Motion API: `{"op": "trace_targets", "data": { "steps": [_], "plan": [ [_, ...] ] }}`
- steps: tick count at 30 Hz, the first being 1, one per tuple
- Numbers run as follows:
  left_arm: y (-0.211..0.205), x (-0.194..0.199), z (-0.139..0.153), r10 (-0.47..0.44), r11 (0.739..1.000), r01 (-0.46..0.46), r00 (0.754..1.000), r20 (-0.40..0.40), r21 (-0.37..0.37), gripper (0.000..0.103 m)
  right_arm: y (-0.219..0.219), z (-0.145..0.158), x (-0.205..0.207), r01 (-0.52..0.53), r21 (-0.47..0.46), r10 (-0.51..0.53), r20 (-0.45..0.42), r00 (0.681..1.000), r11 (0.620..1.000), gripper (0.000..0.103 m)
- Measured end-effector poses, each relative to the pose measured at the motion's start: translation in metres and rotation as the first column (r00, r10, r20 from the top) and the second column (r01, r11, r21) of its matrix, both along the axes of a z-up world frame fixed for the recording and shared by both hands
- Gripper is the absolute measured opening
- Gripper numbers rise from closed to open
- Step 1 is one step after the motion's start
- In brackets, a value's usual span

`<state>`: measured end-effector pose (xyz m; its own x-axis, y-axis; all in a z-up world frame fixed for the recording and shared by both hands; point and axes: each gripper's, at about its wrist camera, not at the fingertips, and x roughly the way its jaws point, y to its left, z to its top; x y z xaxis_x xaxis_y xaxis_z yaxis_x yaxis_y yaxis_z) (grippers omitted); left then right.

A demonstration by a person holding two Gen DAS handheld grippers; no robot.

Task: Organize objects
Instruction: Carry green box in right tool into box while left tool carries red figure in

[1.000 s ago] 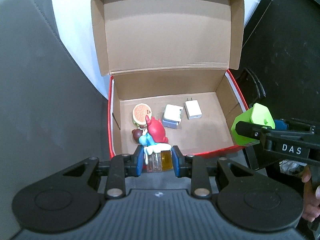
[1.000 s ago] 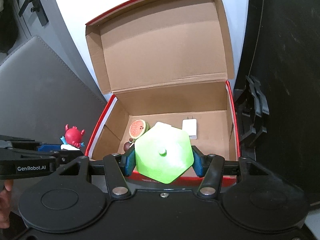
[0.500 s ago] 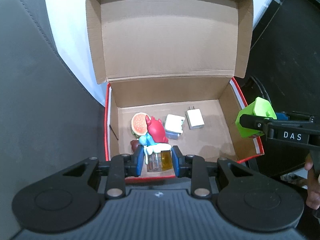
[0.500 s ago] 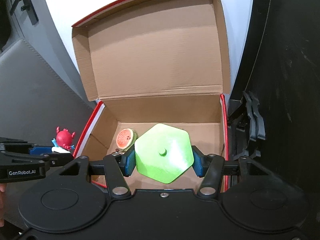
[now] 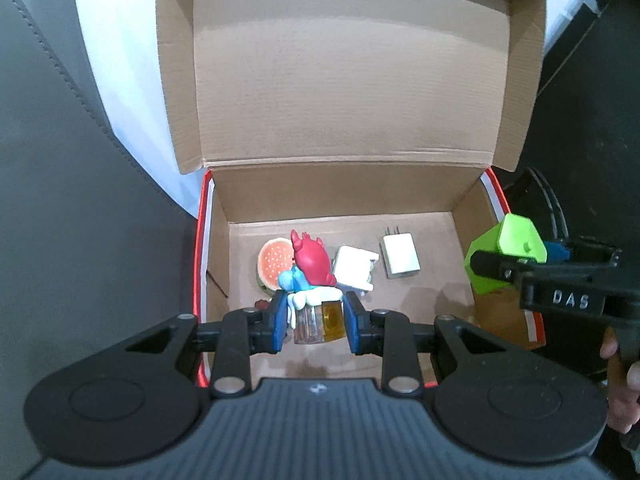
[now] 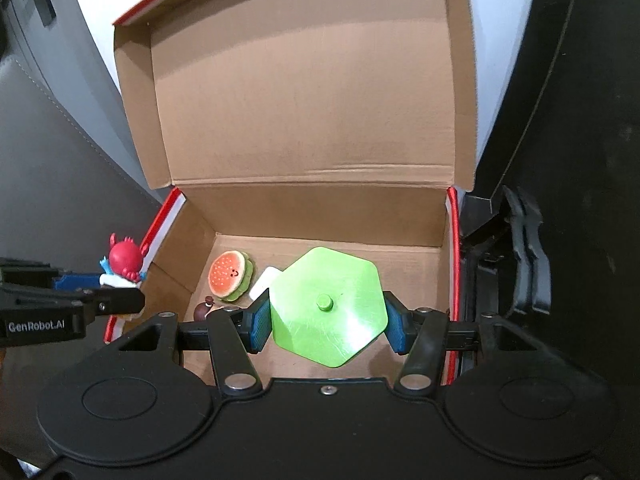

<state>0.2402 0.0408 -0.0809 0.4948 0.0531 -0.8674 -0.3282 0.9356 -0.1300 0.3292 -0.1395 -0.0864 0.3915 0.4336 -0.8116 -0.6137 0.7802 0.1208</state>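
Note:
An open cardboard box point(image 5: 472, 220) point(image 6: 400, 216) with red edges stands ahead, lid upright. My left gripper point(image 5: 314, 318) is shut on a small figurine point(image 5: 312, 264) with a red crab top and a clear amber base, held over the box's front left. My right gripper point(image 6: 326, 322) is shut on a green hexagonal piece point(image 6: 328, 304) above the box's floor; in the left wrist view that green piece point(image 5: 506, 254) hangs at the box's right wall. The figurine point(image 6: 124, 260) also shows at the box's left wall in the right wrist view.
On the box floor lie a toy burger point(image 5: 272, 260) point(image 6: 230, 274), two white chargers point(image 5: 400, 254) point(image 5: 354, 268) and a small brown item point(image 6: 204, 310). Grey upholstery point(image 5: 60, 200) lies left, a dark surface point(image 5: 592, 120) right. A hand point(image 5: 622, 380) holds the right gripper.
Both grippers have advanced toward the box and dropped a little, each keeping its load. The figurine and the green piece now hang over the box's interior; the box looms larger.

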Motion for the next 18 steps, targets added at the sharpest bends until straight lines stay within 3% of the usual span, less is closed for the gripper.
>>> {"op": "trace_targets", "data": {
  "steps": [18],
  "plan": [
    [0.010,0.055,-0.037,0.036,0.998,-0.038,0.999,-0.038,-0.049,0.028,0.032,-0.056,0.021,-0.076,-0.117,0.067,-0.081,0.994,0.990,0.054]
  ]
}}
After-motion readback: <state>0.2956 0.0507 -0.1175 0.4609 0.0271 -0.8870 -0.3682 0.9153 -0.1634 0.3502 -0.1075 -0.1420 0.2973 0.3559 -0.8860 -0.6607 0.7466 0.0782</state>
